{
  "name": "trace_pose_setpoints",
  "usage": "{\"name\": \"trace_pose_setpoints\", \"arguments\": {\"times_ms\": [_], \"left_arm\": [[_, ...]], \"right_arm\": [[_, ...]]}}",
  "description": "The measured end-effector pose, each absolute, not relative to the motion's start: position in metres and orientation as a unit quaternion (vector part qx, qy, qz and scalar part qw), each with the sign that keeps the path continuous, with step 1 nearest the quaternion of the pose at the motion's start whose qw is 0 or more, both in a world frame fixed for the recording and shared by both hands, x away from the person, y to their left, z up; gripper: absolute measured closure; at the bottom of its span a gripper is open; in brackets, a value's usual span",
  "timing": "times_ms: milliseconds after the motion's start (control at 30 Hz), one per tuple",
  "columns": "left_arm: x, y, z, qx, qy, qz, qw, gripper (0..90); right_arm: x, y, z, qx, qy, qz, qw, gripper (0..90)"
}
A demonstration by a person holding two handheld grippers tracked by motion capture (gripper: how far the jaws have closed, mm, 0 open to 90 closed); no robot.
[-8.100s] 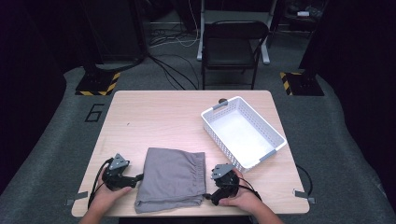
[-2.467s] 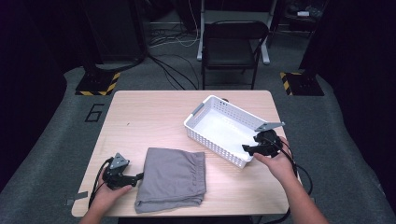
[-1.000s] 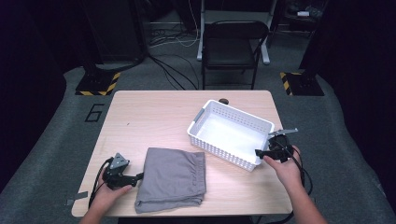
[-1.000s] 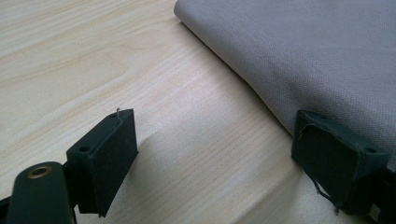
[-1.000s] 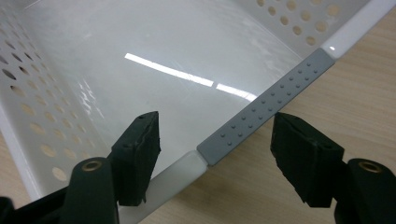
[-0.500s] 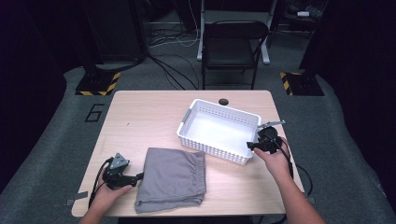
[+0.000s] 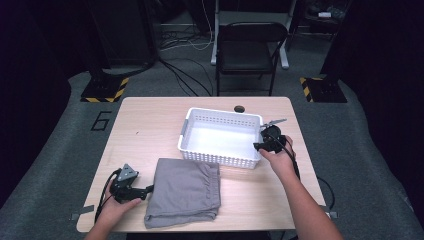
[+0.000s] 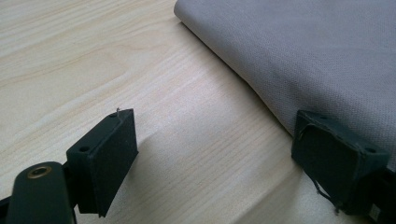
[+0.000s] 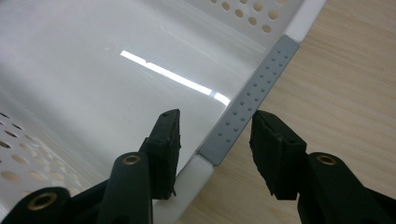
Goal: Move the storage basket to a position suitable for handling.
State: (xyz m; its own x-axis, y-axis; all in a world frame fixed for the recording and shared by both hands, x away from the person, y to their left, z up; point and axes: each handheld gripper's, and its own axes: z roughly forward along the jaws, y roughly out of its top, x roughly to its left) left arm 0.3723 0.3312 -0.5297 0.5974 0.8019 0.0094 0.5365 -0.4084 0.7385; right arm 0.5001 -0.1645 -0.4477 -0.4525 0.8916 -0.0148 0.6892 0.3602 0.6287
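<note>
We see white perforated basket at table centre, long axis across table, just beyond folded grey cloth.

Right gripper nearer: jaws apart, straddling basket's right end rim at grey grip strip, not clamped.

Left gripper open, empty, at cloth's left edge.

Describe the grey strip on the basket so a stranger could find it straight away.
Start at the wooden table and find the white basket near its far right side. On the basket's right-hand end rim sits a grey grip strip, straddled by the right gripper with its jaws apart. Unlike the smooth white rim and perforated walls, it is grey and dotted with small bumps.
</note>
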Motion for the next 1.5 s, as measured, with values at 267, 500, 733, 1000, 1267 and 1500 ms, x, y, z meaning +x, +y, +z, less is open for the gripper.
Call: {"name": "trace_pose_setpoints", "arguments": {"times_ms": [267,500,733,1000,1267,1500], "left_arm": [[0.372,0.331,-0.530,0.819,0.407,0.183,0.360,14.5],[0.372,0.331,-0.530,0.819,0.407,0.183,0.360,14.5],[0.372,0.331,-0.530,0.819,0.407,0.183,0.360,14.5],[0.372,0.331,-0.530,0.820,0.407,0.183,0.360,14.5],[0.372,0.331,-0.530,0.820,0.406,0.183,0.360,14.5],[0.372,0.331,-0.530,0.820,0.407,0.183,0.360,14.5]], "right_arm": [[0.513,-0.145,-0.448,0.479,0.811,0.288,0.174,55.6],[0.521,-0.128,-0.447,0.464,0.821,0.287,0.169,55.7],[0.526,-0.114,-0.447,0.449,0.831,0.281,0.171,56.0],[0.530,-0.105,-0.447,0.438,0.836,0.285,0.170,57.5],[0.528,-0.101,-0.448,0.449,0.830,0.288,0.161,58.0],[0.525,-0.103,-0.447,0.452,0.827,0.295,0.157,52.3]]}}
